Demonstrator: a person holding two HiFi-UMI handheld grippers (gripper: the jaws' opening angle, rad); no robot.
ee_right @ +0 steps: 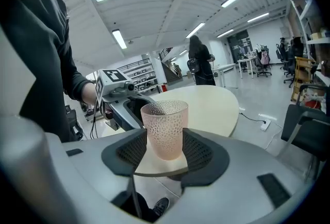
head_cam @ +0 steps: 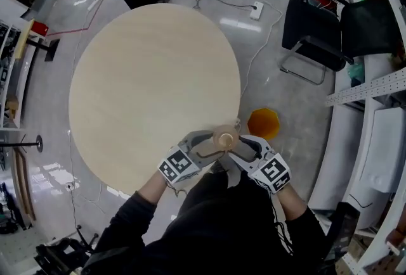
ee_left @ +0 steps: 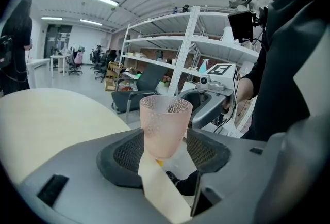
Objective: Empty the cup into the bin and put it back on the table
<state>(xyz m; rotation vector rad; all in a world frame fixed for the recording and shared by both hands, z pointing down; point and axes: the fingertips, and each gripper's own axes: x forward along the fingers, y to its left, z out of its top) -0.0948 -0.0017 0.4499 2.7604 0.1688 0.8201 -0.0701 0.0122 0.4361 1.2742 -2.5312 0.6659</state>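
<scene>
A pink, dimpled, translucent cup [head_cam: 225, 138] stands upright on the round table's near edge [head_cam: 190, 169]. I cannot see whether it holds anything. My right gripper [ee_right: 166, 152] has the cup [ee_right: 165, 130] between its pads, which lie against its lower sides. My left gripper [ee_left: 166, 152] reaches in from the other side, and its pads flank the cup's [ee_left: 165, 122] narrow base with a thin gap. In the head view the left gripper [head_cam: 204, 146] and right gripper [head_cam: 240, 148] meet at the cup. An orange bin [head_cam: 262, 123] sits on the floor just right of the table.
The big round wooden table [head_cam: 152, 83] spreads away in front of me. Black chairs [head_cam: 317, 33] stand at the far right beside white shelving [head_cam: 374, 87]. A cable and a power strip [head_cam: 256, 11] lie on the floor beyond the table.
</scene>
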